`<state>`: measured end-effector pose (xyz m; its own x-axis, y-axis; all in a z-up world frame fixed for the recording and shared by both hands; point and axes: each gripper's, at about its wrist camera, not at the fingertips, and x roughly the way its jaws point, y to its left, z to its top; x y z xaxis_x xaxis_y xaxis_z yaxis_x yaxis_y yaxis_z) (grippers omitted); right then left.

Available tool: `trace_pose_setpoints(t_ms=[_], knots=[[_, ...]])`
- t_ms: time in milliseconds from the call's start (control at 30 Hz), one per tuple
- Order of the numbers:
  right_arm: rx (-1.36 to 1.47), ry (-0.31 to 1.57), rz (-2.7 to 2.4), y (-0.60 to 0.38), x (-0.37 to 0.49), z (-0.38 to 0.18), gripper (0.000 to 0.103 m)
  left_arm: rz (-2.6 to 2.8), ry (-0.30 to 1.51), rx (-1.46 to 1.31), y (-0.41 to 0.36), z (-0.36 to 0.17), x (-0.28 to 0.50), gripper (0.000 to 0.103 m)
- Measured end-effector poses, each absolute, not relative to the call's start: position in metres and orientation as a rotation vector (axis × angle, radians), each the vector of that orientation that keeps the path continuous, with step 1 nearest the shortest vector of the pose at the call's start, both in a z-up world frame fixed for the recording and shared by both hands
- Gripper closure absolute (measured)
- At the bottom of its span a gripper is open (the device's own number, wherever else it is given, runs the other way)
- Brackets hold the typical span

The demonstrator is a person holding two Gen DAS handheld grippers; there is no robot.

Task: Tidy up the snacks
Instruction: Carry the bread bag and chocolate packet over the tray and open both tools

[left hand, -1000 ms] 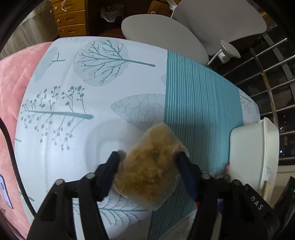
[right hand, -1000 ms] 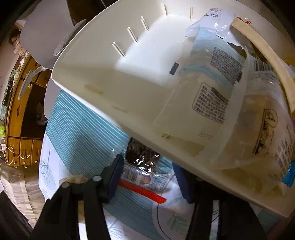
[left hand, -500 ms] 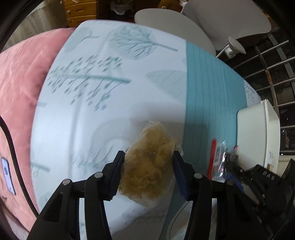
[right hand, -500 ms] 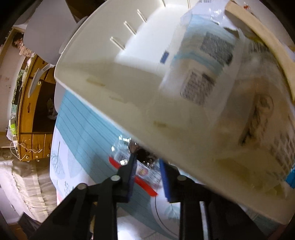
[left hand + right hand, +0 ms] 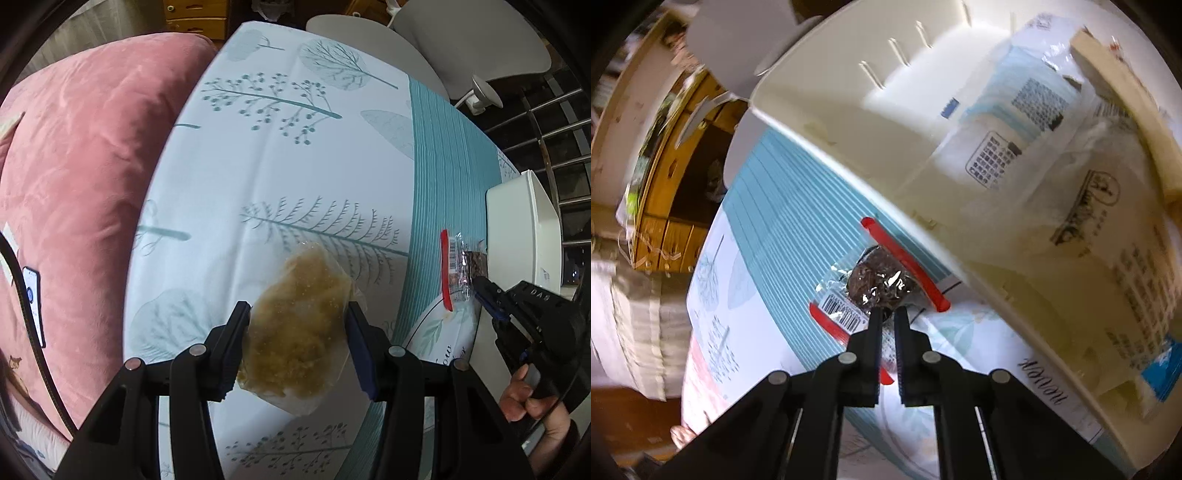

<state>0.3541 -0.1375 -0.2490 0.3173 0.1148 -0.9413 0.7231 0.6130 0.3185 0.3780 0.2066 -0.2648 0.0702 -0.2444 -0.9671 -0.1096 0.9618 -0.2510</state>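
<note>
Pink cushion (image 5: 85, 177) borders tablecloth (image 5: 266, 184); white bin (image 5: 923, 155) overhangs dark snack packet (image 5: 879, 284).

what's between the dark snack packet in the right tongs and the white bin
Nothing visible. The right tongs are shut on the dark snack packet, which sits right at the foot of the white bin wall. Only bare striped tablecloth lies around it; the wall itself must be cleared.

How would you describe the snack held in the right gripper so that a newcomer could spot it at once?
Find the white plastic bin at the table's edge; on the teal striped cloth beside it lies a small clear packet, pinched by the right gripper. Its dark brown contents, red edge strips and barcode set it apart from the pale packets in the bin.
</note>
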Motion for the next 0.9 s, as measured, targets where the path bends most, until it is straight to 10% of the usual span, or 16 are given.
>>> trace_pose_setpoints(t_ms=[900], knots=[[0.786, 1.054, -0.247, -0.13, 0.285, -0.156, 0.103, -0.22, 1.461, -0.316, 0.189, -0.214, 0.325, 0.053]])
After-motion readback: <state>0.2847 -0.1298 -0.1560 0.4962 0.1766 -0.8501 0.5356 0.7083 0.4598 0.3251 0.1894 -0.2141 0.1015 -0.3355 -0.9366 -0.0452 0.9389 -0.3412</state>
